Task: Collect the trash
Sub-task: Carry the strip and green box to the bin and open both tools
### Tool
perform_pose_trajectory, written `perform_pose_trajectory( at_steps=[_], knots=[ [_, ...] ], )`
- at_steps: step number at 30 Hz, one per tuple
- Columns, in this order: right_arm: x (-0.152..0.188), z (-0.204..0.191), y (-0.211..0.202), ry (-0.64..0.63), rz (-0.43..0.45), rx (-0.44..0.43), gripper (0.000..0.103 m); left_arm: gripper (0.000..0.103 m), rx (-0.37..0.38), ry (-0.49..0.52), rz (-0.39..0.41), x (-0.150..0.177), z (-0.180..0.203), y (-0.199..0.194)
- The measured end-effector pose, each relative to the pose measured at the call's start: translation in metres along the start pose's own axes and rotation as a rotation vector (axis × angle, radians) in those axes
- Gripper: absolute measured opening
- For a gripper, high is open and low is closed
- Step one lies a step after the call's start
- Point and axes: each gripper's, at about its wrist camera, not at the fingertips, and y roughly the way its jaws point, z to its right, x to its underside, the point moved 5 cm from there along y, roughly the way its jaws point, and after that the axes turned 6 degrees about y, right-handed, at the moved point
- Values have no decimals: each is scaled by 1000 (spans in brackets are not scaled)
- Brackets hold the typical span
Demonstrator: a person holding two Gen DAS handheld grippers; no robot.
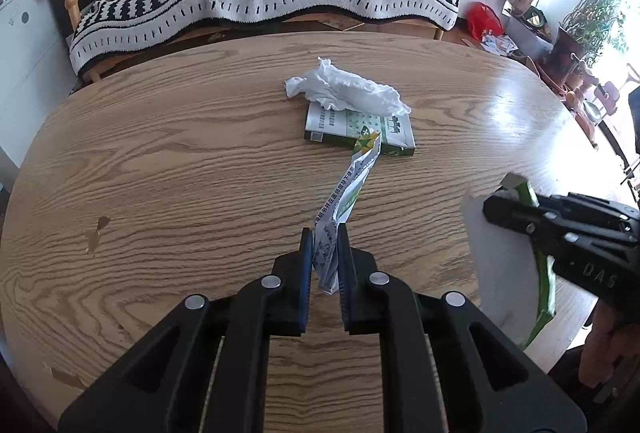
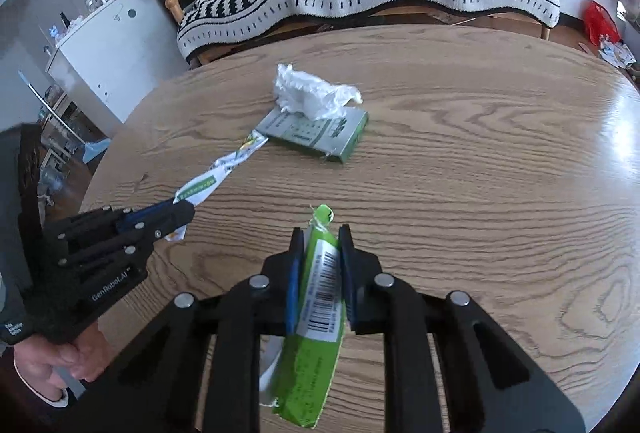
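Green carton — flattened, barcoded, torn

We log left gripper: black plastic linkage frame, four round silver pivot pins across arms, blue ribbed pads on inner faces of fingers. Seen from right wrist camera: white "GenRobot.AI" lettering on black side body, small silver screws along linkage.

We log right gripper: same black frame, four silver pins, blue pads. Seen from left wrist camera: raised "DAS" lettering on side, silver screws.

We note hand below lettered body of left gripper; pale cuff edge at wrist.
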Motion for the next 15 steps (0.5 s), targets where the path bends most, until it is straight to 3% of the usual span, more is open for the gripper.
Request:
perform_pose_trajectory(
  at_steps=[6,11,15],
  knots=[
    [-11,37,-58,54,67,-8,18,11,58,27,18,-8,37,-11],
    [-8,101,-129,95,149,75,18,11,149,122,44,-21,119,-28],
    [16,185,-201,179,211,182,18,11,258,208,63,-31,217,-42]
  ],
)
